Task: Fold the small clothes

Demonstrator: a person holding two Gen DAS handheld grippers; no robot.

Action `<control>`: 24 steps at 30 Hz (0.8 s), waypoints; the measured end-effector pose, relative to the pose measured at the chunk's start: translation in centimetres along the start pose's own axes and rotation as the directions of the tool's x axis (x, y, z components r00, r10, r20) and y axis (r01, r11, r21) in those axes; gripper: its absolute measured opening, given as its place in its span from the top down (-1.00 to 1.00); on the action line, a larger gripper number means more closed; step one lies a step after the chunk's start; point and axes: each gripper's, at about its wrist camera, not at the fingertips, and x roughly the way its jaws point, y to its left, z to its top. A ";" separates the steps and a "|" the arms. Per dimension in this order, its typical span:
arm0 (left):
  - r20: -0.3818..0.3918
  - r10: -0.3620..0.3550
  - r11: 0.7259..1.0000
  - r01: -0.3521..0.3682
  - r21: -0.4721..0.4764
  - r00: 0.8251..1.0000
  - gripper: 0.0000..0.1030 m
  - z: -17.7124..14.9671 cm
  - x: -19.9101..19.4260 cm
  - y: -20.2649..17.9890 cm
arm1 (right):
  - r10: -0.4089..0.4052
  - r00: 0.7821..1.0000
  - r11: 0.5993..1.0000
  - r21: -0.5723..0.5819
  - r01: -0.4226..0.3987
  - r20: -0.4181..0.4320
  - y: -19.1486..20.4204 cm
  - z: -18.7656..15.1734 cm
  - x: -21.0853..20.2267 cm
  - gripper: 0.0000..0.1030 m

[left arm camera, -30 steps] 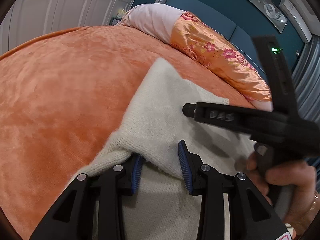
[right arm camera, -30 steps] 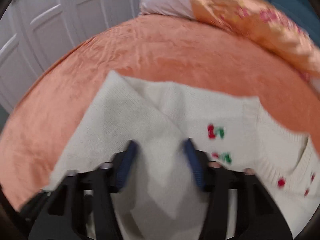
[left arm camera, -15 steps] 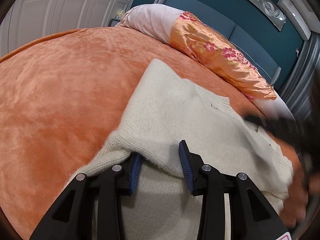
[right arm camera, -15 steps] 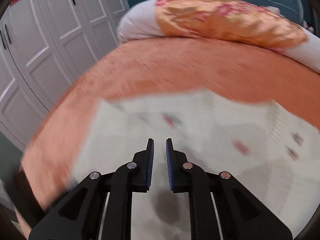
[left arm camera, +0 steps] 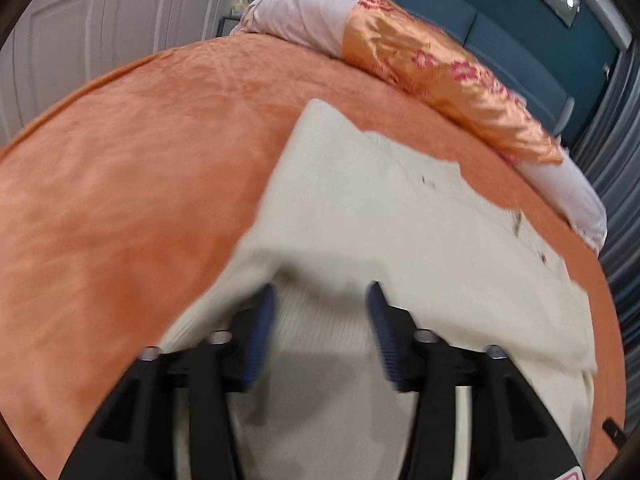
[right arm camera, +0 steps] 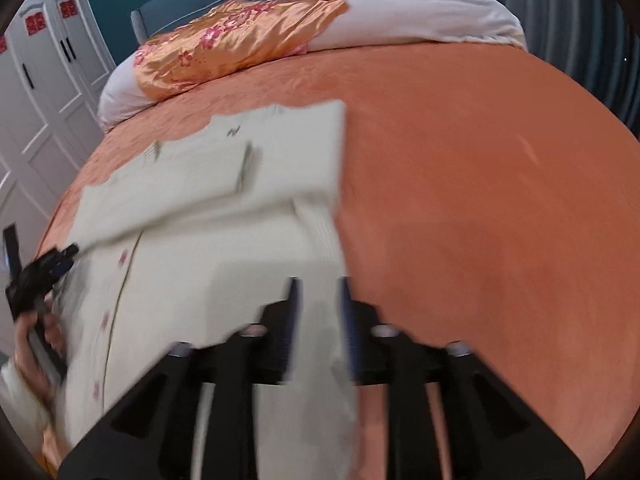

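Left wrist view: one cream sweater (left arm camera: 380,216) spread flat on the orange bed (left arm camera: 120,200), one floral pillow (left arm camera: 440,72) behind. Left tool (left arm camera: 320,320) spread wide, fingers over the near hem (blurred; contact unclear).

Right wrist view: same sweater (right arm camera: 224,232), one corner between the right tool (right arm camera: 318,320), narrowly parted fingers (pinch uncertain). Left hand (right arm camera: 36,344) gripping its tool at the far edge.

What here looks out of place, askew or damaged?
Nothing stands out as damaged or spilled. The cream sweater lies partly folded on the orange bedspread, its edges uneven, as expected mid-fold. Both views are motion-blurred, so fine detail is unclear. The left gripper is open over the knit.
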 end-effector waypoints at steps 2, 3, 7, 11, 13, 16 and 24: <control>0.026 0.015 1.000 -0.015 -0.006 1.000 -0.50 -2.0 -4.0 1.2 | -0.025 1.000 1.000 0.008 0.025 -0.008 -0.9 -3.4 -2.6 -0.13; 0.049 -0.017 1.000 0.018 -0.018 0.999 -0.56 -3.2 -6.0 2.1 | -0.043 0.999 0.999 0.005 0.043 -0.022 -1.5 -6.0 -4.2 -0.13; 0.015 0.010 0.993 -0.008 -0.114 1.000 -0.69 -8.2 -12.5 7.1 | -0.032 0.995 0.998 0.050 0.037 -0.099 -2.8 -12.1 -7.1 -0.14; -0.059 0.010 0.984 -0.020 -0.178 0.998 -0.68 -12.7 -15.9 10.6 | 0.027 0.992 0.995 0.095 -0.015 -0.123 -3.2 -15.4 -8.6 -0.19; -0.081 -0.009 0.981 -0.007 -0.192 0.997 -0.68 -14.8 -17.0 11.6 | 0.018 0.994 0.997 0.082 -0.010 -0.106 -2.5 -15.9 -8.8 -0.24; -0.106 -0.046 0.974 0.022 -0.224 0.993 -0.68 -16.9 -17.6 11.9 | 0.044 0.994 0.995 0.095 -0.035 -0.096 -1.9 -16.0 -8.5 -0.26; -0.155 -0.092 0.982 0.064 -0.176 0.984 -0.68 -16.1 -15.6 8.9 | 0.232 0.967 0.941 0.276 -0.197 -0.103 -1.5 -15.4 -6.9 -0.37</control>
